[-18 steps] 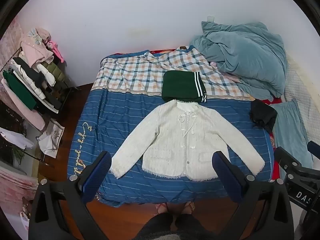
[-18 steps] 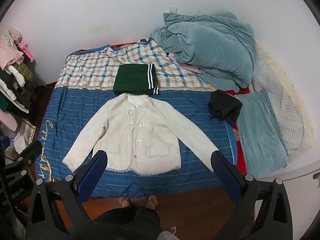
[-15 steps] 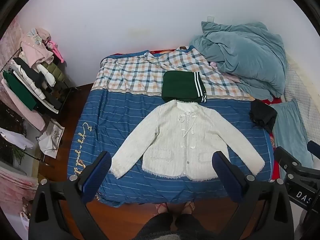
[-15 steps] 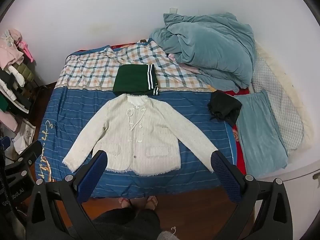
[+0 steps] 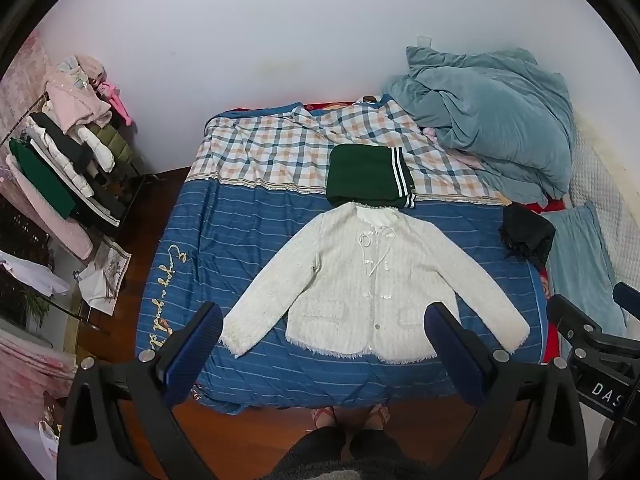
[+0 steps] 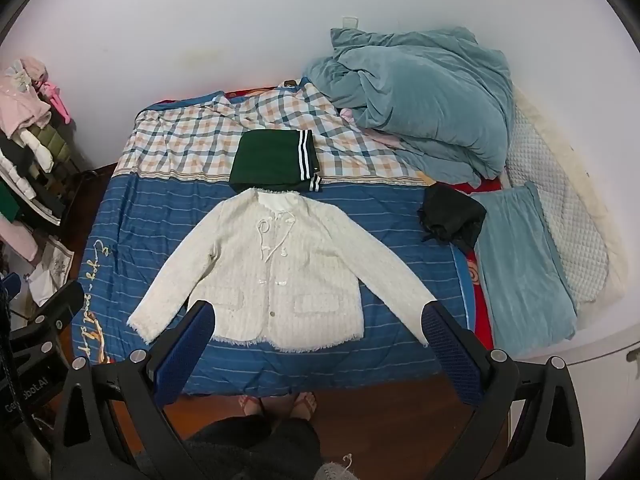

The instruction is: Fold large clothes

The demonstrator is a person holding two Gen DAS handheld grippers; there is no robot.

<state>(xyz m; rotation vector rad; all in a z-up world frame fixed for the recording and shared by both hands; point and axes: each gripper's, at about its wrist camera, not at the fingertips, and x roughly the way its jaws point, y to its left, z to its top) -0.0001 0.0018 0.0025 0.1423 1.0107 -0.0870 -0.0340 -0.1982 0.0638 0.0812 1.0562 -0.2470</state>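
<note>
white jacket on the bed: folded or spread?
Spread. The white jacket lies flat on the blue bedsheet, front up, both sleeves angled outward, nothing folded over.

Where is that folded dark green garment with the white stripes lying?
In both wrist views the folded dark green garment with white stripes lies mid-bed on the checked sheet, just beyond the collar of the spread white tweed jacket.

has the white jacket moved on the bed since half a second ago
No. The white jacket lies spread flat, collar touching the folded green garment as before.
</note>
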